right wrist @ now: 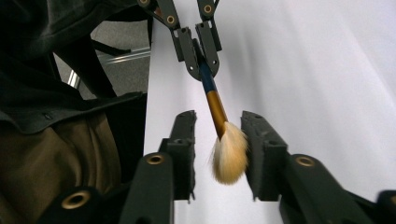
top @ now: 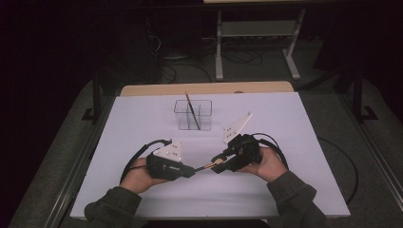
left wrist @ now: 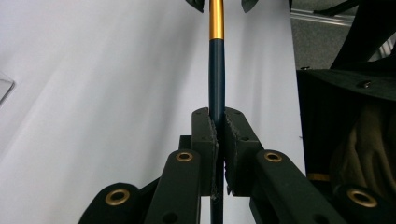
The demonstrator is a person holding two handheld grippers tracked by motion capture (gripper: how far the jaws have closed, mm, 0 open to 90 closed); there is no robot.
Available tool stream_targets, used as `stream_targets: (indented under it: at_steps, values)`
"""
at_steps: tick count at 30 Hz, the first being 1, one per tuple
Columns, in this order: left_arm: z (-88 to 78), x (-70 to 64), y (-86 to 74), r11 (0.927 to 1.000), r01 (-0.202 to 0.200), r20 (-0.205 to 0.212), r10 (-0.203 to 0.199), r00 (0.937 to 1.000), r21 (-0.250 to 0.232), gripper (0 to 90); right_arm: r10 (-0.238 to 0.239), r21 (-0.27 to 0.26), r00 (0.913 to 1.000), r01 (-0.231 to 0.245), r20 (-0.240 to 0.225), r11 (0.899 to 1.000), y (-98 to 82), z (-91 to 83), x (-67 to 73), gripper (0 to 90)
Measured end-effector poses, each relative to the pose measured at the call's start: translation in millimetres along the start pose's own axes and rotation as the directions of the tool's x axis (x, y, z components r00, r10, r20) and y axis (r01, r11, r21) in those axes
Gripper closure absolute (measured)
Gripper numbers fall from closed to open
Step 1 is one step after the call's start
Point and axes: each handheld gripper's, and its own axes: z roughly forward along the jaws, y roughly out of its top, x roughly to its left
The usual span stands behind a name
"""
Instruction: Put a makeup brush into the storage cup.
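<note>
A paintbrush (top: 206,166) with a dark blue handle, a gold ferrule and pale bristles hangs between my two grippers above the white table. My left gripper (left wrist: 217,126) is shut on the dark handle (left wrist: 216,79). In the right gripper view, my right gripper (right wrist: 223,140) stands open, with the bristle tuft (right wrist: 229,156) between its pads and a gap on each side. The left gripper (right wrist: 201,60) shows farther off in that view, clamping the handle. From above, the left gripper (top: 192,170) and the right gripper (top: 217,165) face each other tip to tip near the front middle.
A clear divided container (top: 180,116) stands at the table's back middle with a second brush (top: 191,111) leaning in it. A white sheet (top: 285,142) covers the tabletop. Both hands and dark sleeves come in from the front edge, with cables trailing from the grippers.
</note>
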Motion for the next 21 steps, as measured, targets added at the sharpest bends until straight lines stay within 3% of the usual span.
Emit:
stream_targets:
  at_steps: [5,12,15,18,21]
  values:
    - [0.2,-0.1,0.1,1.0,-0.001,0.004,0.001,1.0,-0.003,83.7,-0.002,0.003,0.9999,0.002,-0.017,1.0,0.9,0.5,-0.9,81.9]
    - [2.5,2.0,0.9,0.9999,0.007,0.016,-0.008,0.9998,0.014,81.4,-0.001,0.032,0.9992,0.002,-0.041,0.999,3.0,0.7,-1.9,83.9]
    - [4.4,3.1,3.0,0.9992,0.019,0.022,-0.02,0.9996,0.036,74.7,-0.022,0.072,0.9996,0.023,-0.019,0.997,6.4,0.7,0.3,84.0]
    - [5.4,2.8,6.8,0.9987,0.011,0.031,-0.013,0.9994,0.049,74.8,-0.042,0.115,0.9991,0.042,-0.003,0.992,9.8,1.7,2.5,84.0]
    - [8.8,1.8,9.3,0.9982,0.007,0.039,-0.01,0.9992,0.06,74.7,-0.063,0.122,0.998,0.063,-0.006,0.99,13.8,0.9,4.9,84.1]
